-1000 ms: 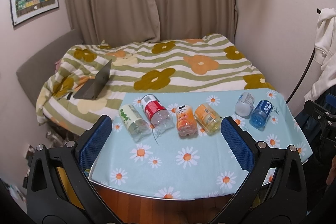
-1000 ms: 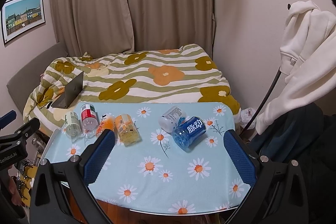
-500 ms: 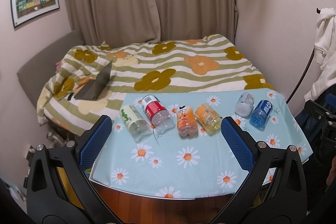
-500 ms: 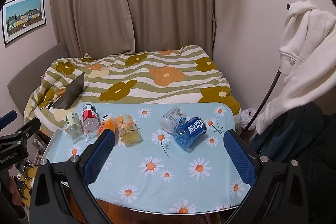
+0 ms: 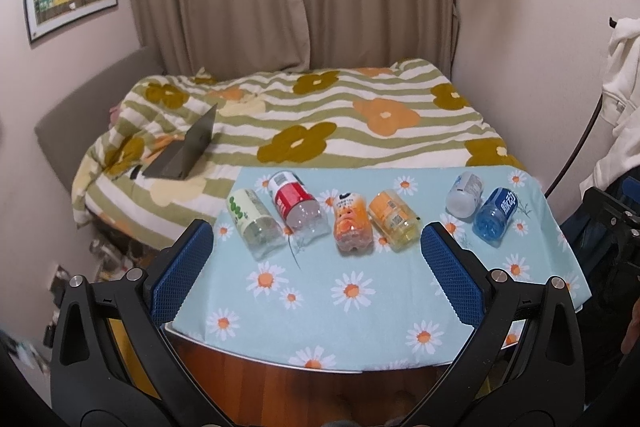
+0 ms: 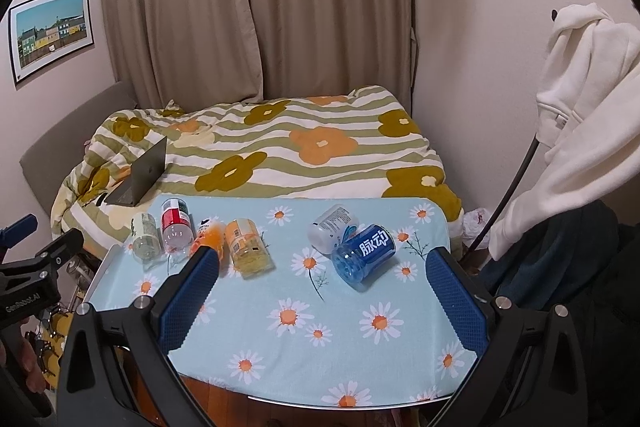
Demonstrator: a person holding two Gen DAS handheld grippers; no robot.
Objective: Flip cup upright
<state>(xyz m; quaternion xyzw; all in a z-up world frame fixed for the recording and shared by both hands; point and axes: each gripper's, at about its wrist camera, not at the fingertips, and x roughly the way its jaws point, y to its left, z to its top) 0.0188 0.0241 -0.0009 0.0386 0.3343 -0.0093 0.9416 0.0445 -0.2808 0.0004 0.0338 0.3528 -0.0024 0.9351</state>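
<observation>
Cups (image 5: 348, 225), six cut bottle ones, lie on their sides across the worktop (image 6: 280, 355), four left, two touching at right. I judge a nudge could roll one off the edge. My left gripper (image 5: 316, 265) and right gripper (image 6: 322, 291) hang short of them, fingers (image 6: 190, 297) spread wide, grasping nothing

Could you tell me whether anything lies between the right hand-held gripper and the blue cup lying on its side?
Nothing visible does: only bare tablecloth separates the open right hand-held gripper from the blue cup. The white cup touches its far side.
</observation>
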